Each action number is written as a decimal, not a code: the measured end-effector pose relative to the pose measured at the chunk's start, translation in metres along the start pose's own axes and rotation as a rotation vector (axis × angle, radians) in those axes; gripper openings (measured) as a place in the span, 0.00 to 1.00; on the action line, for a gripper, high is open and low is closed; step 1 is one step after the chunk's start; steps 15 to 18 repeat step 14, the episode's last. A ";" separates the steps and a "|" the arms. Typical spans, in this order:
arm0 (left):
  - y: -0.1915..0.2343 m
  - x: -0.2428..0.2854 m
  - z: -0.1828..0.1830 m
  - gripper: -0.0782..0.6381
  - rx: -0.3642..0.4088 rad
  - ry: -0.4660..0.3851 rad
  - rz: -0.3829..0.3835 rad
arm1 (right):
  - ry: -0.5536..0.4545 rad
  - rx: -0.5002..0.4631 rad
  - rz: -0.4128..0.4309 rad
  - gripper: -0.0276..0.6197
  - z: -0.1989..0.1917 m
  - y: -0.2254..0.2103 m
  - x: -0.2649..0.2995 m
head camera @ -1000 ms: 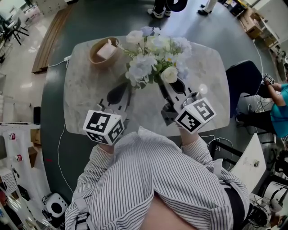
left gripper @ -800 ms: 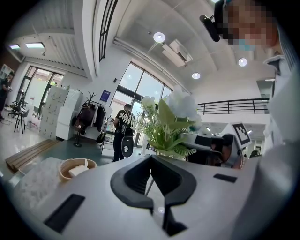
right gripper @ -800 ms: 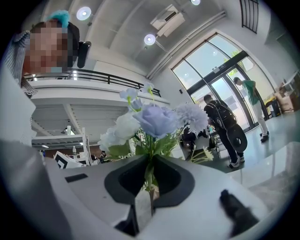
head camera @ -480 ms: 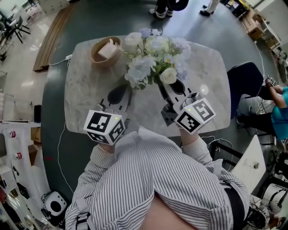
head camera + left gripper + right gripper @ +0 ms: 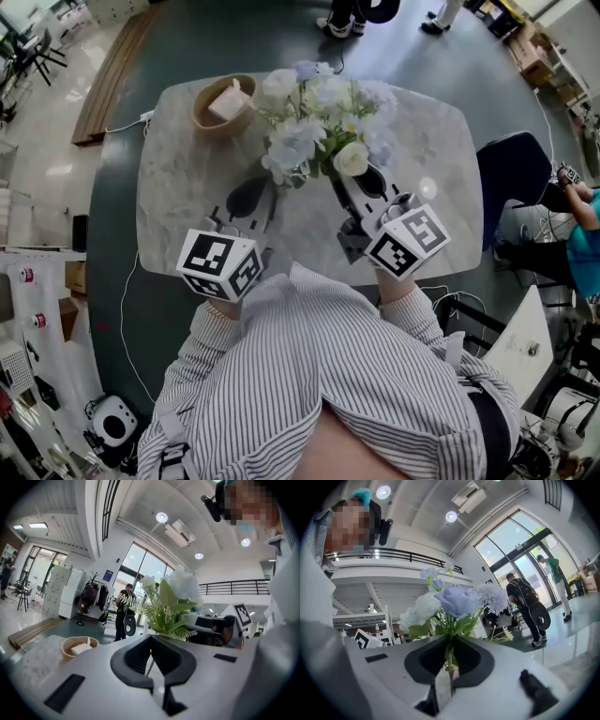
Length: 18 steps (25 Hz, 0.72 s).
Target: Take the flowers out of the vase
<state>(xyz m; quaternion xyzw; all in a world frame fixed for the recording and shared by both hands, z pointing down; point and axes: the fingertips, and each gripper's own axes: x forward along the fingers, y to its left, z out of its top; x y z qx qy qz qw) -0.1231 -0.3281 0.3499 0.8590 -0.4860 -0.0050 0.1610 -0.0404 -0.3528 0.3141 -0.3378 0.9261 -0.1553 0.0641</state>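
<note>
Standing upright at the middle of a marble table (image 5: pixel 431 150): a bouquet of white and pale-blue flowers (image 5: pixel 314 117), with the vase under the blooms hidden from above. Pinching a green stem (image 5: pixel 449 660) low in the bouquet with the nearly closed jaws of the right gripper (image 5: pixel 451 638). Holding the left gripper (image 5: pixel 151 637) with jaws pressed together, tips at the foot of the foliage, across from the right. Beyond the flowers, near the table's far left edge, a wooden bowl (image 5: pixel 223 105) with a pale block inside.
</note>
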 end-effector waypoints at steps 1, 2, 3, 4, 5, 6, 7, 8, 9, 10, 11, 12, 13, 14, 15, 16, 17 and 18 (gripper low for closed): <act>0.000 0.000 0.000 0.13 0.000 0.000 0.002 | 0.001 0.000 0.001 0.10 0.000 0.000 0.000; 0.000 0.000 0.000 0.13 0.000 -0.001 0.004 | 0.001 0.000 0.002 0.10 0.000 0.000 0.000; 0.000 0.000 0.000 0.13 -0.001 -0.002 0.006 | 0.002 0.000 0.002 0.10 0.000 0.000 0.000; 0.001 -0.001 0.000 0.13 -0.001 -0.003 0.008 | 0.001 0.001 0.001 0.10 -0.001 -0.001 0.000; 0.002 -0.001 0.000 0.13 -0.002 -0.004 0.010 | 0.001 0.002 0.001 0.10 -0.001 -0.001 0.001; 0.002 -0.001 0.000 0.13 -0.003 -0.005 0.011 | 0.002 0.002 0.001 0.10 -0.002 -0.002 0.001; 0.003 -0.001 0.000 0.13 -0.004 -0.005 0.013 | 0.002 0.002 0.002 0.10 -0.002 -0.002 0.001; 0.003 -0.001 -0.001 0.13 -0.005 -0.005 0.014 | 0.004 0.002 0.003 0.10 -0.003 -0.002 0.001; 0.003 -0.001 -0.002 0.13 -0.006 -0.005 0.015 | 0.005 0.000 0.004 0.10 -0.003 -0.002 0.000; 0.003 -0.002 -0.002 0.13 -0.007 -0.005 0.016 | 0.006 -0.002 0.005 0.10 -0.003 -0.001 0.000; 0.002 -0.002 -0.002 0.13 -0.009 -0.006 0.016 | 0.007 -0.005 0.005 0.10 -0.002 -0.001 0.000; 0.002 -0.001 -0.001 0.13 -0.009 -0.006 0.015 | 0.007 -0.007 0.005 0.10 -0.001 -0.001 0.000; 0.002 -0.001 -0.001 0.13 -0.009 -0.006 0.015 | 0.006 -0.009 0.004 0.10 0.000 -0.001 0.000; 0.001 -0.001 0.000 0.13 -0.009 -0.007 0.014 | 0.005 -0.011 0.003 0.10 0.001 -0.001 0.000; 0.001 -0.001 0.000 0.13 -0.009 -0.007 0.014 | 0.005 -0.011 0.003 0.10 0.001 -0.001 0.000; 0.001 -0.001 0.000 0.13 -0.009 -0.007 0.014 | 0.005 -0.011 0.003 0.10 0.001 -0.001 0.000; 0.001 -0.001 0.000 0.13 -0.009 -0.007 0.014 | 0.005 -0.011 0.003 0.10 0.001 -0.001 0.000; 0.001 -0.001 0.000 0.13 -0.009 -0.007 0.014 | 0.005 -0.011 0.003 0.10 0.001 -0.001 0.000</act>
